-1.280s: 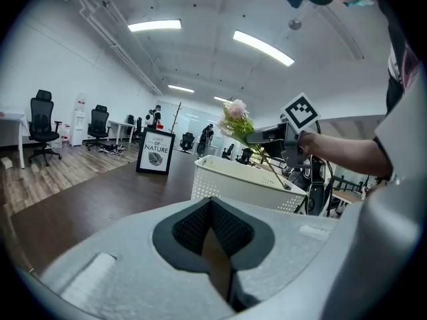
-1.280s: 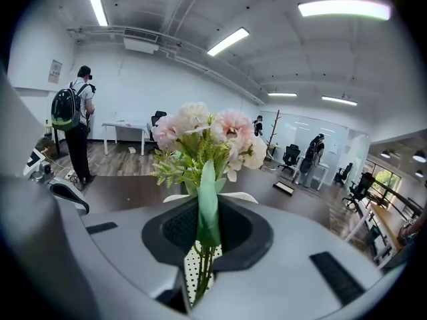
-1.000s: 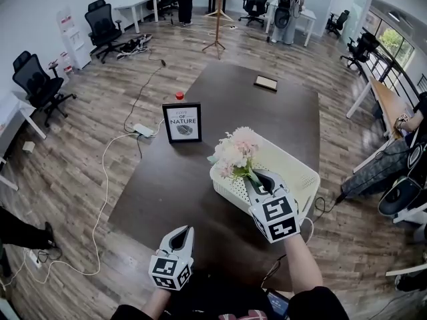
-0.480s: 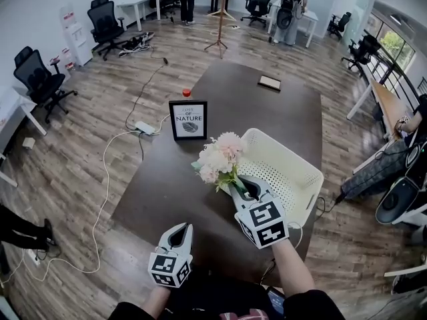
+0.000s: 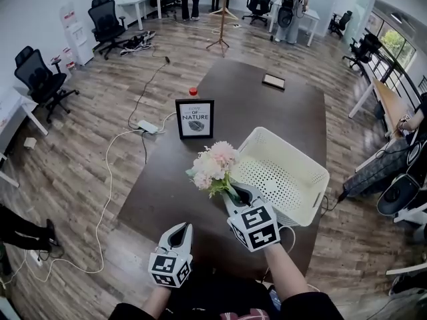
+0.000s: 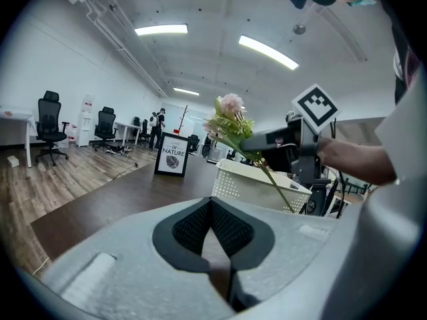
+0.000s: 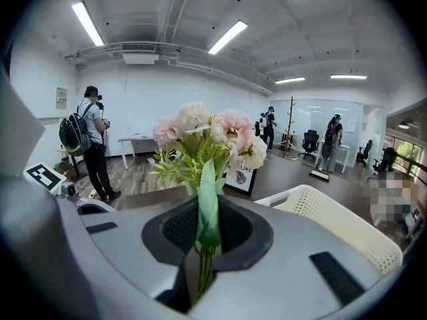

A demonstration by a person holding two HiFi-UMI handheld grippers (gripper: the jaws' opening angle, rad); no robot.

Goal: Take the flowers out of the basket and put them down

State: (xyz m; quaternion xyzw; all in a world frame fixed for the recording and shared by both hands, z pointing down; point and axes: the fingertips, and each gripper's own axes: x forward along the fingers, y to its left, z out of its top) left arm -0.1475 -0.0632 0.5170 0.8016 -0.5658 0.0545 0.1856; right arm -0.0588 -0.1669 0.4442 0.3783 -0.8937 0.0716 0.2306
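A bunch of pale pink flowers (image 5: 212,167) with green stems is held in the air by my right gripper (image 5: 235,197), shut on the stems. The bunch hangs over the dark table, just left of the white perforated basket (image 5: 283,173), which looks empty. In the right gripper view the flowers (image 7: 203,139) rise straight up from the jaws and the basket (image 7: 333,229) lies to the right. My left gripper (image 5: 177,233) hovers shut at the table's near edge with nothing in it. The left gripper view shows the flowers (image 6: 229,120) and the basket (image 6: 257,185) ahead.
A framed "of nature" sign (image 5: 194,119) stands on the table (image 5: 167,185) behind the flowers, with a red-capped object (image 5: 193,92) behind it and a dark tablet-like thing (image 5: 273,81) at the far end. Cables run across the wooden floor on the left. Office chairs and people stand far back.
My right gripper has carried the flowers up out of the basket and leftward toward me. The left gripper has stayed put.
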